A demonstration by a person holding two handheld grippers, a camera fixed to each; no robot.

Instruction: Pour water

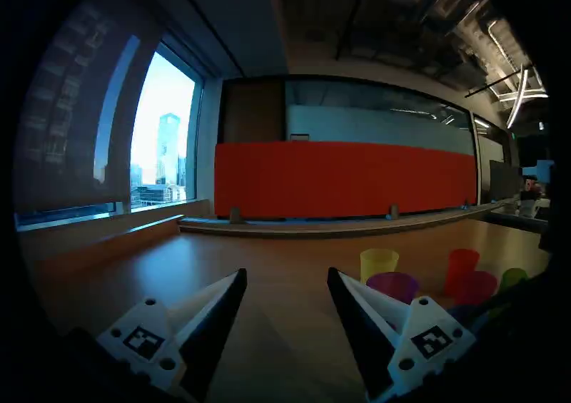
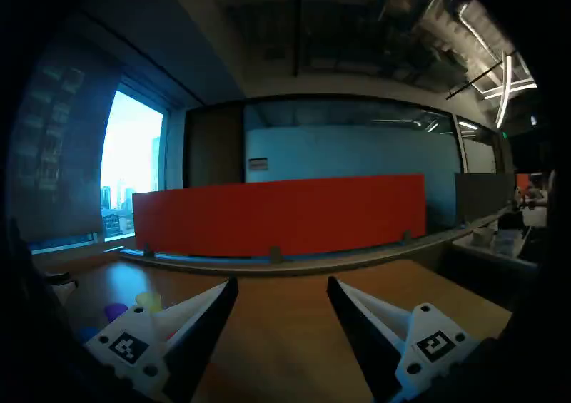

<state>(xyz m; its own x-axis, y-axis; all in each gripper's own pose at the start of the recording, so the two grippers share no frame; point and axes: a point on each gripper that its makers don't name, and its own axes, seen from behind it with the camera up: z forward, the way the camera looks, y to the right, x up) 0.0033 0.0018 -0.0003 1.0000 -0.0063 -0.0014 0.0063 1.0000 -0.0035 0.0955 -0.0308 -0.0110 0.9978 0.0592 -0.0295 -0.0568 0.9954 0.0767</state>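
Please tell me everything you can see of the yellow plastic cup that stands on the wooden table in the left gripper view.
The yellow translucent plastic cup stands upright on the brown wooden table, with its open mouth up. A purple translucent cup stands in front of it and hides its lower part; whether the two touch cannot be told. An orange translucent plastic cup stands apart on its right. The open left gripper is clear of it. Whether it holds water cannot be seen.

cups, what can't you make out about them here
Left gripper view: water in the yellow cup or purple cup: insides hidden by low angle, dim light.
Left gripper view: green cup cut off by a dark shape.
Right gripper view: cups tiny, partly behind right tongs.
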